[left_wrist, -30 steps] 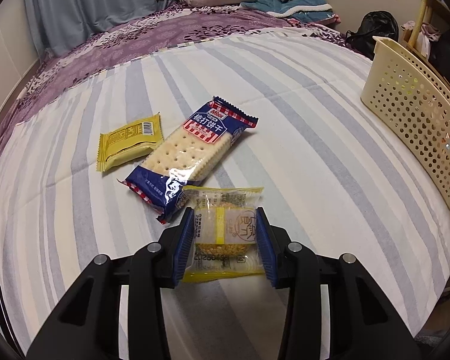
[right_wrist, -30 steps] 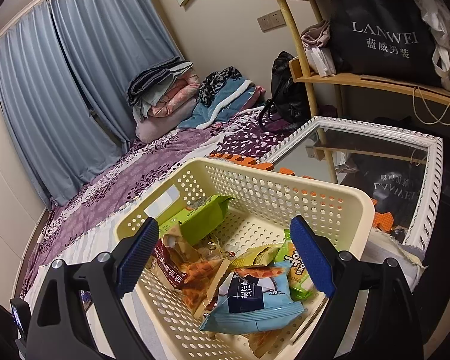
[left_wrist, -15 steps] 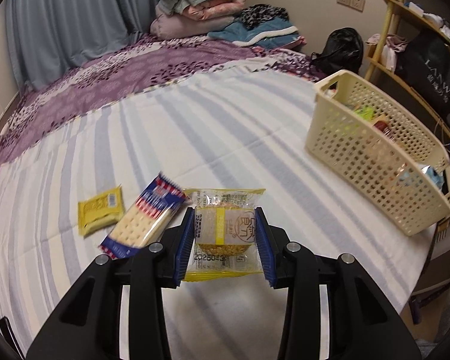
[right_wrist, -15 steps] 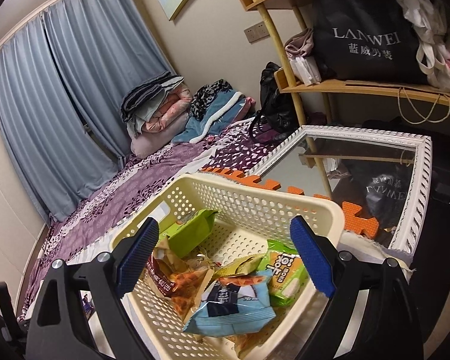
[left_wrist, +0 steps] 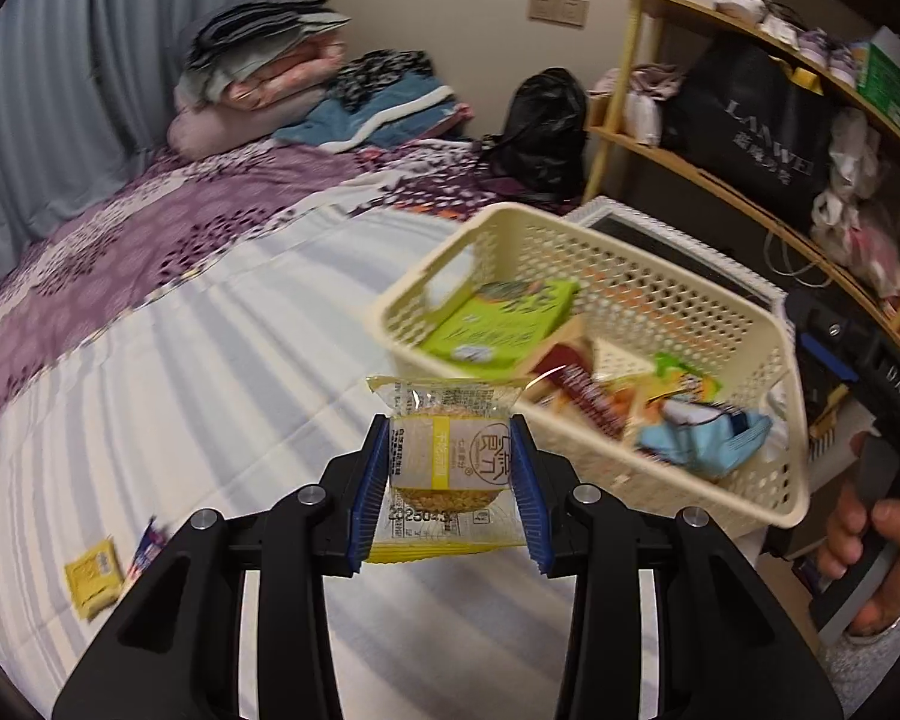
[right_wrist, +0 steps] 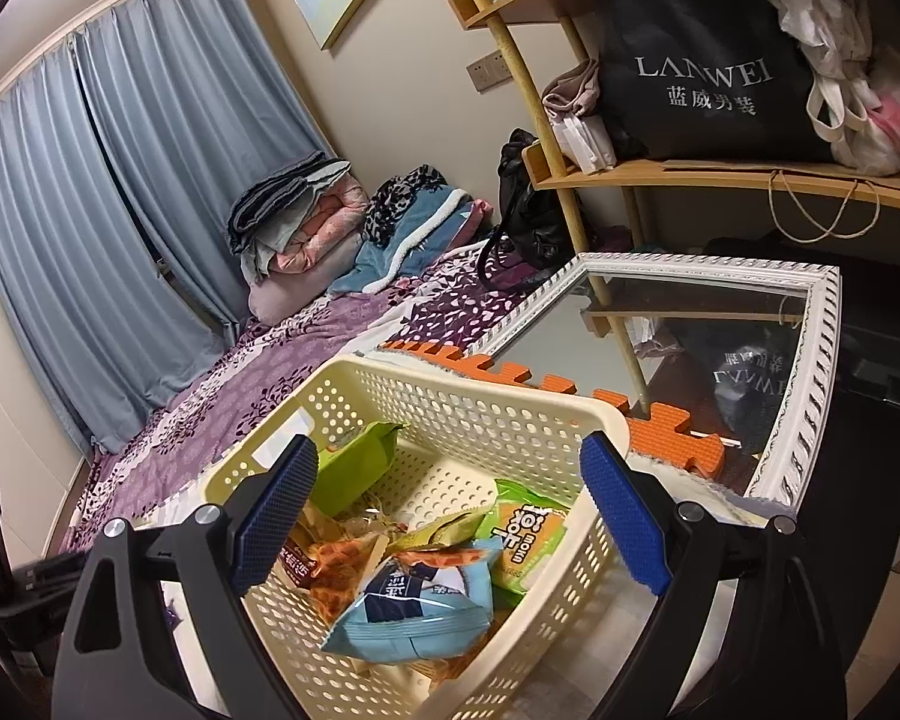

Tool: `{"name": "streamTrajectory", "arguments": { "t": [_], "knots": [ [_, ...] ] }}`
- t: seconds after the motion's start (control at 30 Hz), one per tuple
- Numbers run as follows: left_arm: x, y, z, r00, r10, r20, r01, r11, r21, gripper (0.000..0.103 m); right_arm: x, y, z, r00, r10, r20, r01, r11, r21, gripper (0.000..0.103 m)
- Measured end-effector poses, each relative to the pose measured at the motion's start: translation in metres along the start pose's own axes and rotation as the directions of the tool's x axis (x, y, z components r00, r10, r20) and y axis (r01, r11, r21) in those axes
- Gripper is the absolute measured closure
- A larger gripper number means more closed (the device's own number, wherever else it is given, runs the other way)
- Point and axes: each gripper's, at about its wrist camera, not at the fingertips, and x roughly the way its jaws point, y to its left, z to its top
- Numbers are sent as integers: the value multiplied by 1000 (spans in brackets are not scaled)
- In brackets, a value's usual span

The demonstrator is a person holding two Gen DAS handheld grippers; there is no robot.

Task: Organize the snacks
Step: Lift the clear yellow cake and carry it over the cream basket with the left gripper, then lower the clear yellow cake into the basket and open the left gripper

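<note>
My left gripper (left_wrist: 450, 427) is shut on a small cake in a clear and yellow wrapper (left_wrist: 450, 468), held in the air above the striped bedspread (left_wrist: 210, 420). The cream perforated basket (left_wrist: 660, 276) is just ahead and to the right, with several snack packs in it, among them a green one (left_wrist: 498, 324) and a blue one (left_wrist: 702, 438). A yellow packet (left_wrist: 93, 576) and the tip of a cracker pack (left_wrist: 147, 546) lie far back on the left. My right gripper (right_wrist: 450, 443) hangs open over the near corner of the basket (right_wrist: 468, 384), with nothing gripped.
A white-framed mirror (right_wrist: 810, 390) and an orange foam mat (right_wrist: 660, 432) lie just beyond the basket. A wooden shelf with a black bag (right_wrist: 708, 60) stands to the right. Folded bedding (left_wrist: 258, 78) is piled at the bed's far end. A hand (left_wrist: 870, 540) holds the right gripper.
My left gripper has risen and swung right with the cake, so the basket has come close ahead and the crackers and yellow packet have dropped to the lower left. The right gripper shifted slightly.
</note>
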Motion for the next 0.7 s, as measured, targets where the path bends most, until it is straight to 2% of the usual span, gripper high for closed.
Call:
{"name": "streamTrajectory", "arguments": {
  "t": [0.2, 0.37, 0.4, 0.47, 0.5, 0.7],
  "knots": [
    [17, -45, 17, 997, -82, 5, 81, 994, 80, 63, -1, -1, -1, 1000, -1, -4, 1, 1000, -3, 15],
    [32, -70, 28, 991, -132, -4, 131, 985, 112, 63, -1, -3, -2, 1000, -7, -8, 7, 1000, -1, 15],
    [34, -72, 29, 989, -145, -5, 144, 983, 114, 61, 0, -3, -2, 1000, -8, -9, 8, 1000, 0, 15],
    [38, -73, 29, 985, -174, -14, 174, 979, 106, 32, 1, -4, -1, 1000, -11, -12, 11, 1000, 2, 15],
    [38, -71, 28, 986, -167, -7, 167, 981, 96, 9, 2, -3, -1, 1000, -12, -14, 12, 1000, 2, 15],
    [37, -56, 23, 993, -117, -4, 117, 991, 67, 7, 7, 0, -2, 1000, -7, -24, 7, 1000, -1, 15]
  ]
}}
